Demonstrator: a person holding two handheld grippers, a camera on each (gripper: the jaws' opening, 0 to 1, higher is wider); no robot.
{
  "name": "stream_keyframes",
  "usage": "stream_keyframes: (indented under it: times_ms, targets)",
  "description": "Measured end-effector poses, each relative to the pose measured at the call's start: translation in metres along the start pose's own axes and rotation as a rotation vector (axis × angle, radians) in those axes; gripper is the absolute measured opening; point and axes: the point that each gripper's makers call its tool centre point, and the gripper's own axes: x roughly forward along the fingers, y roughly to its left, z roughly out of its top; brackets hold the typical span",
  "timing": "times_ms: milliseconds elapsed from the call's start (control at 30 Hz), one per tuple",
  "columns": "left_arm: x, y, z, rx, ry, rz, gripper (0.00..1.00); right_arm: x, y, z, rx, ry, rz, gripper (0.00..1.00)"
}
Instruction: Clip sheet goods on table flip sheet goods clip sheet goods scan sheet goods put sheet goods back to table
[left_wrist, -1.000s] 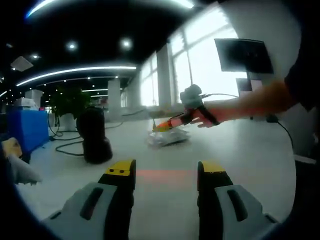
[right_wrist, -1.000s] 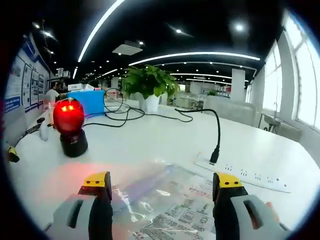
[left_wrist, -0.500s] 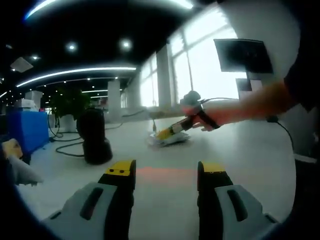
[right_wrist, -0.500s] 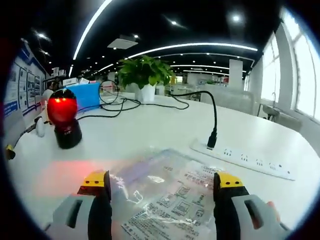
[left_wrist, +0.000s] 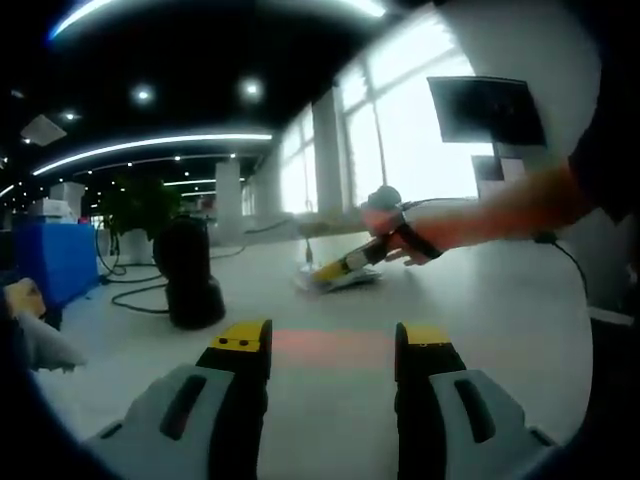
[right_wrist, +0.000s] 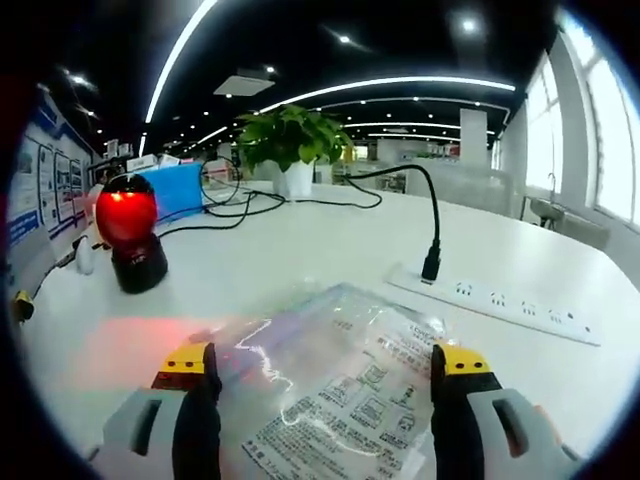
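I'm at the first clipping step: my right gripper (right_wrist: 320, 375) hovers wide open over the sheet goods (right_wrist: 335, 385), flat on the table (right_wrist: 300, 255) at 6 o'clock. My left gripper (left_wrist: 325, 350) waits open, empty. Next, lower and pinch an edge

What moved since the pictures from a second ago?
The right tongs dipped lower toward the clear bag of printed sheets, which now shows larger between their open tips. Nothing has been taken hold of or let go. The left tongs stayed open and still above the white table. The red-lit scanner and power strip kept their places.
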Motion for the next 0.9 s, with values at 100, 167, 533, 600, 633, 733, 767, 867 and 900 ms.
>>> stream_keyframes:
  times_ms: [100, 167, 533, 600, 633, 733, 767, 867, 900]
  targets:
    - [0.000, 0.000, 0.000, 0.000, -0.001, 0.002, 0.42, 0.000, 0.001, -0.002, 0.002, 0.000, 0.005, 0.83]
    - [0.000, 0.000, 0.000, -0.001, 0.000, 0.002, 0.42, -0.006, 0.008, -0.003, 0.001, -0.006, 0.004, 0.83]
    - [0.000, 0.000, 0.000, 0.001, -0.003, 0.002, 0.42, -0.024, 0.005, 0.032, -0.042, -0.161, -0.040, 0.76]
    - [0.000, 0.000, 0.001, 0.000, -0.005, 0.001, 0.42, -0.029, 0.006, 0.041, -0.011, -0.204, -0.010, 0.78]
    - [0.000, 0.000, 0.001, 0.000, -0.006, 0.002, 0.42, -0.031, 0.006, 0.044, -0.014, -0.202, -0.009, 0.77]
    - [0.000, 0.000, 0.001, -0.005, -0.008, 0.003, 0.42, -0.039, 0.002, 0.052, -0.019, -0.224, -0.008, 0.74]
    - [0.000, 0.001, 0.001, -0.008, -0.007, 0.004, 0.42, -0.046, 0.003, 0.054, -0.015, -0.231, -0.005, 0.74]
    - [0.000, 0.005, 0.000, -0.014, -0.003, 0.014, 0.42, -0.062, 0.003, 0.059, -0.002, -0.248, 0.011, 0.74]
    - [0.000, 0.005, 0.000, -0.017, -0.004, 0.015, 0.42, -0.070, 0.005, 0.063, -0.012, -0.265, 0.018, 0.74]
